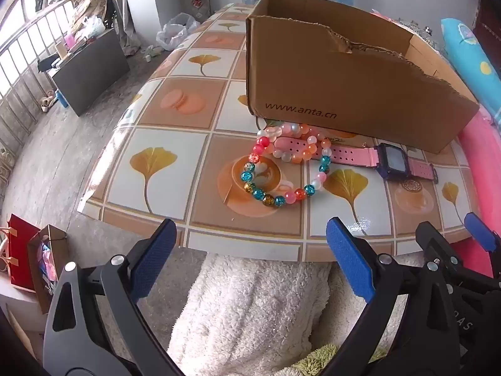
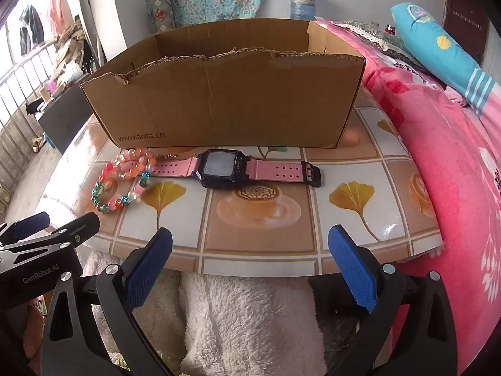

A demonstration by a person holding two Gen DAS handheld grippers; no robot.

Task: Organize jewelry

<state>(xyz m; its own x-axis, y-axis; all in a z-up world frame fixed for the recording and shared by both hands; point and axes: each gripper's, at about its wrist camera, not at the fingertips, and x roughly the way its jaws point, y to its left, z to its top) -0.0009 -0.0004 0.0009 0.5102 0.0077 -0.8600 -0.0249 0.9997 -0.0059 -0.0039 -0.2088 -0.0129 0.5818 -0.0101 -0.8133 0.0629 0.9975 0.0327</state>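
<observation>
- Both claws released, empty – left claw (image 1: 250,263), right claw (image 2: 250,266).
- Bead bracelets (image 1: 281,166): light, round, likely to roll – pinch across the strand.
- Watch (image 2: 219,169): stiff case, floppy strap – take it by the case edges, off the bench (image 2: 256,244).

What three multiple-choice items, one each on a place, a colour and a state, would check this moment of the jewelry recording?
1. Where does the watch lie?
A. inside the cardboard box
B. on the table in front of the cardboard box
C. on the pink blanket

2. What colour is the watch strap?
A. pink
B. green
C. white

3. How do the jaws of the right gripper stand?
A. shut on the watch
B. shut on a bracelet
C. open, holding nothing

Answers:
1 B: the watch rests flat on the table, just before the cardboard box.
2 A: both strap halves are pink.
3 C: the blue pads stand wide apart over the table edge, with nothing between them.
</observation>
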